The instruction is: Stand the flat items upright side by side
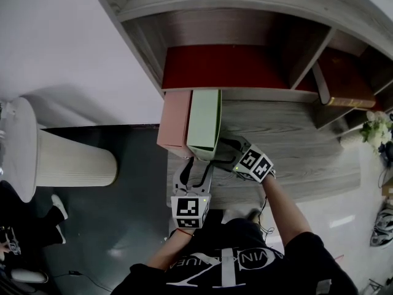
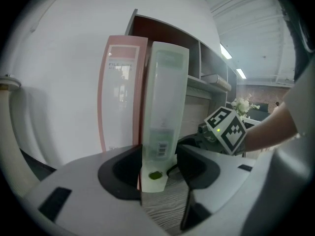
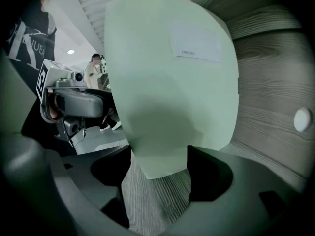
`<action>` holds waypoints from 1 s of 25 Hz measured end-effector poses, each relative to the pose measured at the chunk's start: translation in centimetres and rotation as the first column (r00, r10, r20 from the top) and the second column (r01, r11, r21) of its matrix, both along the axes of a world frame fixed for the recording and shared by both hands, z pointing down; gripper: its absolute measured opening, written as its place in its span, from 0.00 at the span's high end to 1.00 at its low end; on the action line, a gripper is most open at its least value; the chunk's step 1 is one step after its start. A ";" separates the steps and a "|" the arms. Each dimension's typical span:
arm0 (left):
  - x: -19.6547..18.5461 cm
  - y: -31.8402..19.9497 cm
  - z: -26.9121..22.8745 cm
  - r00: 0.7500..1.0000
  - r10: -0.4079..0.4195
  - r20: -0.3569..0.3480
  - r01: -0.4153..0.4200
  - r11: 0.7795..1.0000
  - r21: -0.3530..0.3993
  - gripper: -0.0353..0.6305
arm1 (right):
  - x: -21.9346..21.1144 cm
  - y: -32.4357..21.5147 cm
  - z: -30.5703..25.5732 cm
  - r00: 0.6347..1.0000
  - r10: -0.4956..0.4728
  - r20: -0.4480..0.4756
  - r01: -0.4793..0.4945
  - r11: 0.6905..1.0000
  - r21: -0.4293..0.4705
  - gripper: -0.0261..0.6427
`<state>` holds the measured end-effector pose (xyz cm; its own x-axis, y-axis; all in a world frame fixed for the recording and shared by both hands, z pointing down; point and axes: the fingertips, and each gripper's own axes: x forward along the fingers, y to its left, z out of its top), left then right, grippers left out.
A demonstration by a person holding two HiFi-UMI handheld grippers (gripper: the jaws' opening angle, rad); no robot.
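Clamps left hand-held gripper (image 2: pixel 158 173) on green file box (image 2: pixel 165 107) spine, upright beside pink file box (image 2: pixel 120 97) on bench (image 1: pixel 295 146); holds right hand-held gripper (image 3: pixel 156 154) released, spread around its lower corner.

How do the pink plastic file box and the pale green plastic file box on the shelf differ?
The pink plastic file box stands at the wooden shelf's left edge; the pale green plastic file box stands to its right. The left tool grips the green box's spine; nothing holds the pink box. Both stand upright, side by side.
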<state>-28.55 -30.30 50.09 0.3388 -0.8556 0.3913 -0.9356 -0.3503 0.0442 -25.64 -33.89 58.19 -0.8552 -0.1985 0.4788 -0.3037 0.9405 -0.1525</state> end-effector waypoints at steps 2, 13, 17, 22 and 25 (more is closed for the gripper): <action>-0.1 0.1 0.1 1.000 0.007 -0.020 -0.007 1.000 0.002 0.61 | 0.4 0.4 -0.3 0.998 0.055 0.030 -0.054 0.998 -0.034 0.45; -1.0 0.5 -0.8 0.994 0.035 -0.100 -0.028 0.997 0.072 0.81 | 5.4 1.8 -5.7 0.930 0.344 0.131 -0.354 0.934 0.058 0.84; -1.1 0.7 -1.5 0.993 0.023 -0.113 -0.011 0.995 0.098 0.92 | 7.3 2.8 -7.3 0.903 0.405 0.144 -0.423 0.898 0.119 0.94; -1.5 1.7 -2.1 0.993 -0.013 -0.117 0.025 0.994 0.108 0.94 | 9.4 3.6 -8.6 0.883 0.440 0.164 -0.463 0.875 0.141 0.94; -1.5 2.4 -2.5 0.992 -0.057 -0.115 0.071 0.991 0.118 0.94 | 10.9 4.4 -9.3 0.884 0.437 0.167 -0.460 0.877 0.141 0.95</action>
<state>-30.02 -27.89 47.55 0.3177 -0.9157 0.2462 -0.9478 -0.2991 0.1105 -14.76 -29.52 48.88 -0.7054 -0.6440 0.2960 -0.6880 0.7226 -0.0673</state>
